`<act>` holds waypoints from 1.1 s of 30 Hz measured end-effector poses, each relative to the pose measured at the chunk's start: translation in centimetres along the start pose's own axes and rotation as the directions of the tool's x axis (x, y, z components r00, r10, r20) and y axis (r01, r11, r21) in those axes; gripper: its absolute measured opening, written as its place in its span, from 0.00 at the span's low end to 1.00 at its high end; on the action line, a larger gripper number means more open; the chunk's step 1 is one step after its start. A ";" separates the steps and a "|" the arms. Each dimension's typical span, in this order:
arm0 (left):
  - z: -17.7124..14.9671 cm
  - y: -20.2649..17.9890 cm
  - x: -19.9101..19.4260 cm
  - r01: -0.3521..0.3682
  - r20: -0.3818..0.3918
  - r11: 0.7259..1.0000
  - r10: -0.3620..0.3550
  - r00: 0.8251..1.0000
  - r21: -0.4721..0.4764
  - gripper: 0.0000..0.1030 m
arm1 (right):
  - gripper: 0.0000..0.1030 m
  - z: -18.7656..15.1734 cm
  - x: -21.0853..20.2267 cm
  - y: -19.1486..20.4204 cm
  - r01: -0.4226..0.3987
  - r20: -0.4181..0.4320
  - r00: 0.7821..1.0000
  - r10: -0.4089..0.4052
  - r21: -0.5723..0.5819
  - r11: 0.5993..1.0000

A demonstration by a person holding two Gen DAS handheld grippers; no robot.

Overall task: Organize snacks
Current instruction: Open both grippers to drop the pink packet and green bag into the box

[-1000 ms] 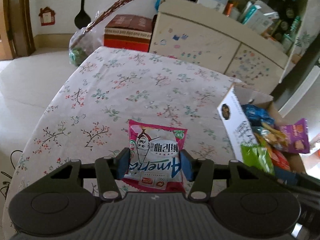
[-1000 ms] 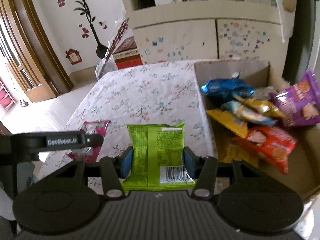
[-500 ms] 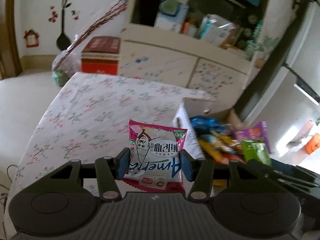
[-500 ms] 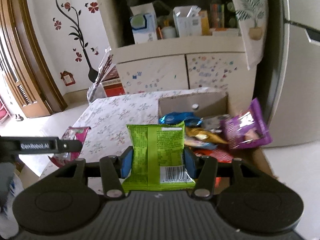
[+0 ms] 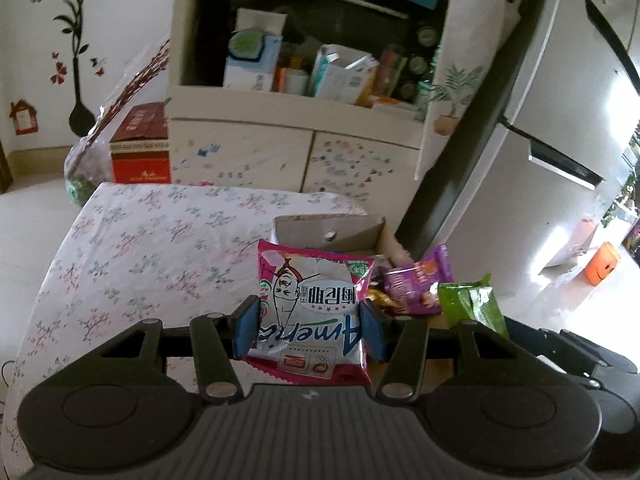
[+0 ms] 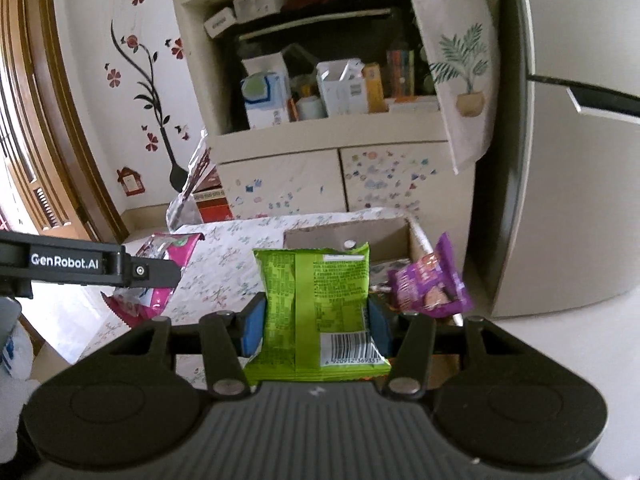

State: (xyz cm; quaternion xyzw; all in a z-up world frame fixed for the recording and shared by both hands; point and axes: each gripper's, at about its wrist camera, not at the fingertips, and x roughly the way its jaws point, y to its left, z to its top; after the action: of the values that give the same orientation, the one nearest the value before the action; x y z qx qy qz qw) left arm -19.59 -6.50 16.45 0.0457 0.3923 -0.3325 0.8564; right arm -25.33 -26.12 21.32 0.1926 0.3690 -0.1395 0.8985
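Both packets have come up off the flowered table toward the cardboard box (image 5: 328, 228): left gripper (image 5: 308, 330) clamped on the pink snack bag (image 5: 312, 312), right gripper (image 6: 316, 326) on the green one (image 6: 316, 304), so boxing looks next.

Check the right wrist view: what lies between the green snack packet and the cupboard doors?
In the right wrist view, the open cardboard box on the floral tablecloth lies between the green snack packet and the cupboard doors.

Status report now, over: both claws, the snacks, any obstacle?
Left claw shut on pink packet. Right claw shut on green packet. Cardboard box ahead, nothing blocking.
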 end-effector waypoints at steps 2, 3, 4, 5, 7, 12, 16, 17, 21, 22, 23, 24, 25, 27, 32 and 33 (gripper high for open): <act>0.8 -1.1 -0.2 0.000 0.013 1.000 0.000 1.000 0.027 0.57 | 0.51 0.4 -0.3 -0.6 -0.002 0.004 1.000 0.002 0.013 1.000; 1.3 -1.5 -0.2 0.006 0.016 0.999 -0.006 1.000 0.032 0.57 | 0.51 0.5 -0.4 -0.9 -0.001 0.004 1.000 0.001 0.015 1.000; 1.7 -1.8 -0.2 0.014 0.018 0.999 -0.014 1.000 0.030 0.57 | 0.51 0.7 -0.4 -1.0 0.001 0.003 1.000 -0.001 0.013 1.000; 2.2 -2.1 0.0 0.026 0.020 0.999 -0.026 0.999 0.027 0.57 | 0.51 0.9 -0.3 -1.2 0.003 0.000 1.000 -0.003 0.006 1.000; 3.1 -2.6 0.4 0.041 0.024 0.999 -0.042 0.999 0.035 0.57 | 0.51 1.2 0.1 -1.4 0.015 -0.003 1.000 -0.015 -0.009 1.000; 4.3 -3.7 3.3 0.050 0.012 0.996 -0.051 0.999 0.072 0.57 | 0.51 1.5 1.8 -2.8 0.027 -0.023 0.999 -0.026 0.039 0.999; 4.6 -3.8 6.5 0.050 -0.019 0.996 -0.049 0.999 0.067 0.57 | 0.51 1.1 3.9 -4.0 0.042 -0.050 0.998 -0.038 0.084 0.996; 4.6 -3.9 7.3 0.053 -0.033 0.996 -0.051 0.998 0.066 0.57 | 0.52 0.9 4.4 -4.5 0.053 -0.066 0.997 -0.046 0.113 0.992; 4.7 -4.6 10.0 0.051 -0.066 0.995 -0.045 0.997 0.089 0.57 | 0.54 0.8 5.3 -5.9 0.056 -0.083 0.996 -0.040 0.198 0.979; 4.7 -4.8 10.4 0.051 -0.070 0.994 -0.044 0.997 0.096 0.61 | 0.55 0.7 5.4 -6.1 0.063 -0.087 0.995 -0.046 0.211 0.975; 4.7 -4.9 10.7 0.051 -0.075 0.994 -0.043 0.996 0.101 0.70 | 0.57 0.6 5.5 -6.4 0.068 -0.092 0.995 -0.048 0.229 0.971; 4.7 -5.1 10.9 0.051 -0.075 0.993 -0.043 0.996 0.104 0.74 | 0.59 0.6 5.6 -6.6 0.067 -0.094 0.995 -0.045 0.244 0.968; 4.6 -5.1 10.8 0.052 -0.066 0.993 -0.046 0.997 0.106 0.80 | 0.61 0.5 5.5 -6.7 0.065 -0.094 0.995 -0.042 0.253 0.965; 4.6 -5.3 10.6 0.048 -0.056 0.991 -0.041 0.998 0.124 0.86 | 0.72 0.6 5.3 -6.6 0.071 -0.083 0.995 -0.051 0.256 0.964; 4.2 -5.1 10.6 -0.016 -0.047 0.981 0.026 0.999 0.196 0.94 | 0.77 0.8 5.6 -6.2 0.112 -0.091 0.992 -0.091 0.248 0.962; 4.1 -4.9 10.6 -0.025 -0.047 0.979 0.035 0.998 0.204 0.94 | 0.78 0.7 5.8 -6.0 0.120 -0.100 0.990 -0.098 0.247 0.961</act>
State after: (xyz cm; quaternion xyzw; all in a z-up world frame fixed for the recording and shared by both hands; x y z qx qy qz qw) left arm -14.96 -17.30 12.72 0.1473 0.3770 -0.3566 0.8421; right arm -23.28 -32.44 16.21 0.2907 0.3968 -0.2261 0.8408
